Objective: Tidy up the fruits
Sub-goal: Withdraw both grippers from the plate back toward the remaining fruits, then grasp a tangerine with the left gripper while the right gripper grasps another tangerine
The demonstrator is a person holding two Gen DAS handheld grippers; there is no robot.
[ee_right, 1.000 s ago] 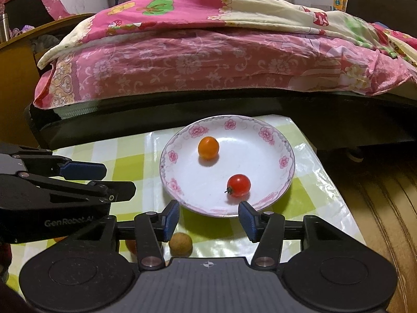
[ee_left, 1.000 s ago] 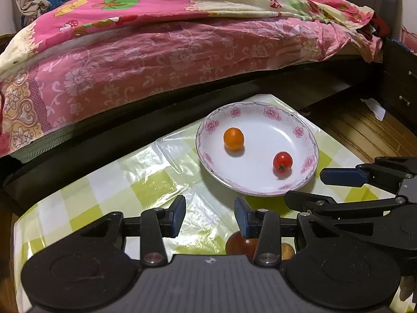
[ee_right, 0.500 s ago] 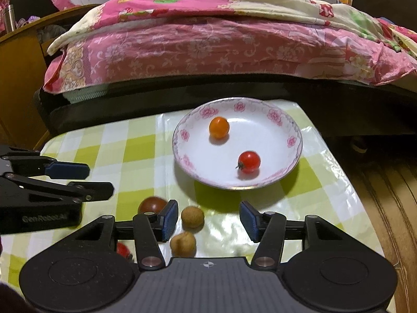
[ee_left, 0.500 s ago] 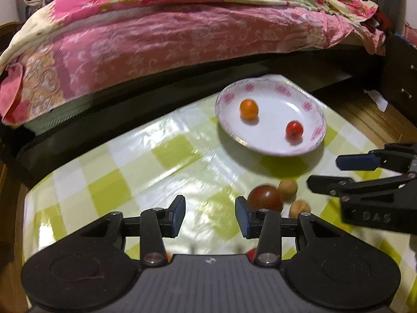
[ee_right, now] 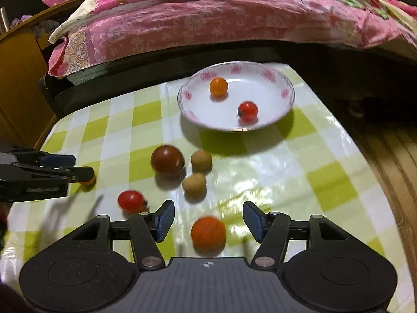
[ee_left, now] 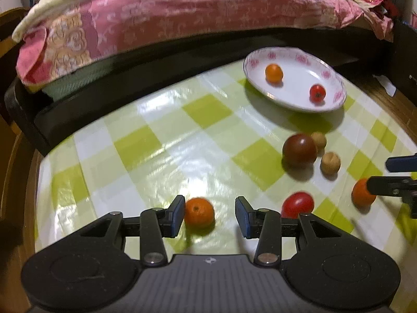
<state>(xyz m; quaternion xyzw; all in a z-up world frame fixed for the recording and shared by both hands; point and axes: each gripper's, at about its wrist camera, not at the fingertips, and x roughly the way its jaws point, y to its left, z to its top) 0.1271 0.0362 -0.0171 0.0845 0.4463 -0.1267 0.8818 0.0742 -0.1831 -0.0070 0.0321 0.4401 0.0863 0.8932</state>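
A white plate with pink flowers (ee_left: 336, 96) (ee_right: 284, 88) holds a small orange fruit (ee_left: 274, 73) (ee_right: 218, 86) and a red cherry tomato (ee_left: 317, 93) (ee_right: 247, 110). On the checked cloth lie a dark red tomato (ee_left: 299, 150) (ee_right: 167, 160), two tan round fruits (ee_left: 330, 163) (ee_right: 194, 184), a red tomato (ee_left: 297, 204) (ee_right: 131, 201) and two oranges. My left gripper (ee_left: 209, 215) is open, one orange (ee_left: 199, 212) between its fingers. My right gripper (ee_right: 208, 220) is open, the other orange (ee_right: 208, 233) between its fingers.
A bed with a pink floral quilt (ee_left: 182, 18) (ee_right: 221, 23) stands behind the low table. The table's edge drops to wooden floor (ee_right: 391, 151) on the right. A wooden cabinet (ee_right: 15, 78) stands at the left.
Both grippers have pulled back from the plate and lowered toward the cloth. More loose fruit has come into view, and an orange now lies between each gripper's open fingers.
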